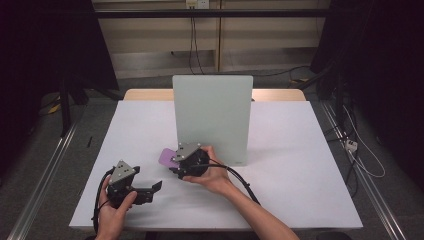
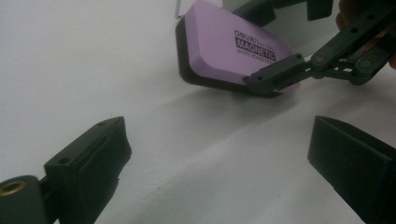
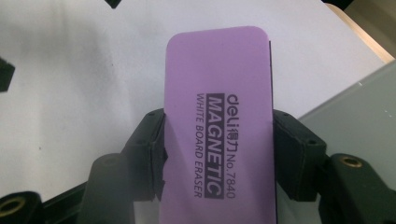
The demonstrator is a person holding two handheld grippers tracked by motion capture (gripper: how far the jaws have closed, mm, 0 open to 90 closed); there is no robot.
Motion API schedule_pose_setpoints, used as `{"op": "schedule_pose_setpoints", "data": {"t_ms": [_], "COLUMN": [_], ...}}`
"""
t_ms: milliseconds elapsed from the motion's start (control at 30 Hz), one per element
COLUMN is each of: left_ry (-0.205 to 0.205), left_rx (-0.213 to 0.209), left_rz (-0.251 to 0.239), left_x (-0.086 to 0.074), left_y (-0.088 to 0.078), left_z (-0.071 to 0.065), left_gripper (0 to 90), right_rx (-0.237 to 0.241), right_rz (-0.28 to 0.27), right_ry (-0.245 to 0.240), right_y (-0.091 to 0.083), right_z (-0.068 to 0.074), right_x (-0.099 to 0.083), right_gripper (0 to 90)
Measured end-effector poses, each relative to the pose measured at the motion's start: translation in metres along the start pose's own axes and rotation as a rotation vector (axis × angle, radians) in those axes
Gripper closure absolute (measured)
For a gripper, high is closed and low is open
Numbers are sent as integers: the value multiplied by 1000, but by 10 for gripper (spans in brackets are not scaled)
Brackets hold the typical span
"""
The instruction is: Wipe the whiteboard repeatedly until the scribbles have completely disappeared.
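**Eraser clamped beside the board**

The right gripper (image 1: 176,161) is clamped across the purple whiteboard eraser (image 3: 219,121), held tilted just above the white bench (image 1: 300,165) beside the upright board (image 1: 212,117). The left gripper (image 1: 152,189) rests nearby, jaws apart, holding nothing.

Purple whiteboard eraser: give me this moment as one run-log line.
right gripper: shut on purple eraser, gripped by its long sides | left gripper: open, nothing between jaws | upright board: standing on table behind eraser

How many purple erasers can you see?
1. The purple eraser is clamped in the right gripper, in front of the upright board. Another could hide behind that board.
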State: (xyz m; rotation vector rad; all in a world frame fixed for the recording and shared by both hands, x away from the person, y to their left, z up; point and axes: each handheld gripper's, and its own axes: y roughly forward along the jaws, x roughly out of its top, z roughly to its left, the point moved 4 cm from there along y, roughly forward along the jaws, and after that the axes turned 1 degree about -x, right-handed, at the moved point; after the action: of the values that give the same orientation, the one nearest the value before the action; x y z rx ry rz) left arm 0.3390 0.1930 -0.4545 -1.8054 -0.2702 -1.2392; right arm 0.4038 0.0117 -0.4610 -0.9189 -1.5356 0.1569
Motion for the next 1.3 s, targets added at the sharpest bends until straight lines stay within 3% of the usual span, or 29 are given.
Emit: {"op": "schedule_pose_setpoints", "data": {"t_ms": [233,333,533,633,800,1067,1300], "left_ry": [-5,-5,1,0,5,-6,-10], "left_rx": [1,1,-4,-5,-2,-3,-7], "left_rz": [0,-1,6,8,7,12,10], "left_x": [0,0,0,0,0,-2,-3], "left_y": [0,0,0,0,1,1,1], "left_z": [0,0,-1,-1,-1,0,0], "left_gripper": [52,52,52,52,52,52,53], "right_rx": [1,-6,-47,-40,-55,-69,-52], "right_rz": [-17,-48,-67,-78,-66,-20,-1], "right_ry": [9,37,49,74,100,143,198], "right_y": [-8,-22,-52,-66,-86,-101,-114], "right_z": [-4,-11,-23,-30,-37,-44,-47], "right_x": [1,2,-2,-6,-15,-30,-34], "right_gripper": [416,416,415,415,415,415,415]}}
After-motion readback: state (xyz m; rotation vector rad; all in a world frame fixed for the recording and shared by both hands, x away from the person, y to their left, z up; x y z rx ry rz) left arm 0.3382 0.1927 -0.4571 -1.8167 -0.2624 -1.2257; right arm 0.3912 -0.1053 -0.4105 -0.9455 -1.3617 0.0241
